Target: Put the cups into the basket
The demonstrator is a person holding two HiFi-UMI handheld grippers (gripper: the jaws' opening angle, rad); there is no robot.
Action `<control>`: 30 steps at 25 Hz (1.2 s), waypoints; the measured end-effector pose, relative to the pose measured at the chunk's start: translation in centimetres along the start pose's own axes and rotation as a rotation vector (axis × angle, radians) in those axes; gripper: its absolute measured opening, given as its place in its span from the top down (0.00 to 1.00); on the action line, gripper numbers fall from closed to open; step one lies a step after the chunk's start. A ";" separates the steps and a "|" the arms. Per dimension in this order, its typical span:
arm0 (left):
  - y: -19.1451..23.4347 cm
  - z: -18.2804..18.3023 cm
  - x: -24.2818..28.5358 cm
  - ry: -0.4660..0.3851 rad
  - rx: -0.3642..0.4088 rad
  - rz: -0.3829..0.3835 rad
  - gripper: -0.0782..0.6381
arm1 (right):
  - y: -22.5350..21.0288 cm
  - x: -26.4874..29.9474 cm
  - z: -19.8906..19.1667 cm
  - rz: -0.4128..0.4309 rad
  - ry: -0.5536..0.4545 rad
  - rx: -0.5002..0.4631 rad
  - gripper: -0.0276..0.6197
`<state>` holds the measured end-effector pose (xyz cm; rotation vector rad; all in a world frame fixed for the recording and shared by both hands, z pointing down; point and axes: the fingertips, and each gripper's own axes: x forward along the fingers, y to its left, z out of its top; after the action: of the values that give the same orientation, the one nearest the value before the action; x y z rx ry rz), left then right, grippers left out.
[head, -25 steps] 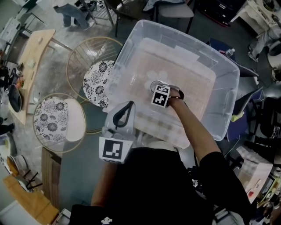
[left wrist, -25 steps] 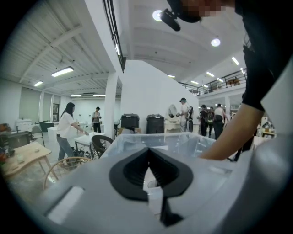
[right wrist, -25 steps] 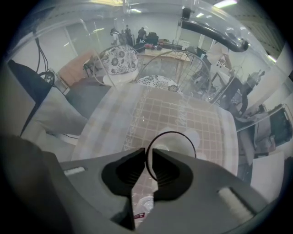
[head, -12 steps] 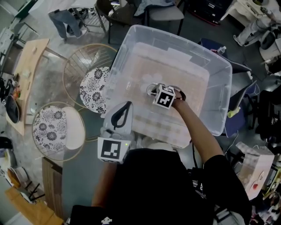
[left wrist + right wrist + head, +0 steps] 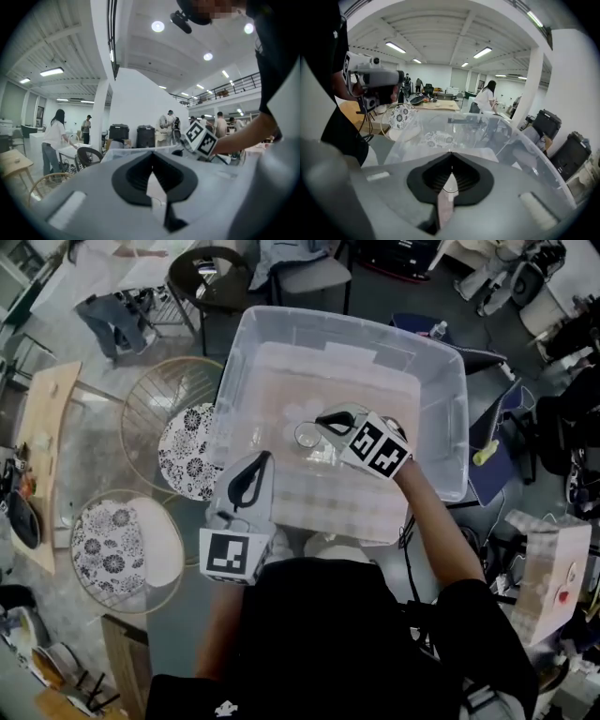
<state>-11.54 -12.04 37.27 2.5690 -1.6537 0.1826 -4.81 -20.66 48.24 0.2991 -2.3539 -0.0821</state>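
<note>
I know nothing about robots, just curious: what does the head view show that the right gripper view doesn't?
Only the head view: the marker cube on the right gripper and the forearm behind it. Only the right gripper view: ceiling lights and a standing person in white. Both: the clear bin, the left gripper and floral cushions.

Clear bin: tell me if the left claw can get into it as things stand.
Probably yes: the clear bin has no lid, the left claw hovers by its near left corner, and the right forearm crosses only its near right side.
</note>
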 end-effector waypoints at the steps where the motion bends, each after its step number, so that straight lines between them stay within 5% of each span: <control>1: -0.1 0.1 0.1 -0.006 0.012 -0.020 0.88 | 0.1 -1.1 0.6 -0.023 -0.024 0.011 0.95; 5: -0.7 1.2 0.0 -0.003 -0.046 -0.039 0.88 | 0.8 -5.0 2.9 -0.122 -0.135 0.056 0.95; 14: -3.3 1.6 -0.1 -0.057 -0.007 -0.160 0.88 | 3.7 -10.4 4.6 -0.326 -0.247 0.112 0.95; 21: -5.4 2.3 -0.2 -0.078 0.007 -0.221 0.88 | 5.9 -13.8 4.1 -0.482 -0.390 0.254 0.95; 30: -7.7 2.7 -0.8 -0.092 0.011 -0.264 0.88 | 8.6 -17.8 4.0 -0.591 -0.502 0.348 0.95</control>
<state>-4.72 -8.49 34.50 2.8085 -1.3219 0.0570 3.11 -8.20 34.49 1.2660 -2.6806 -0.0282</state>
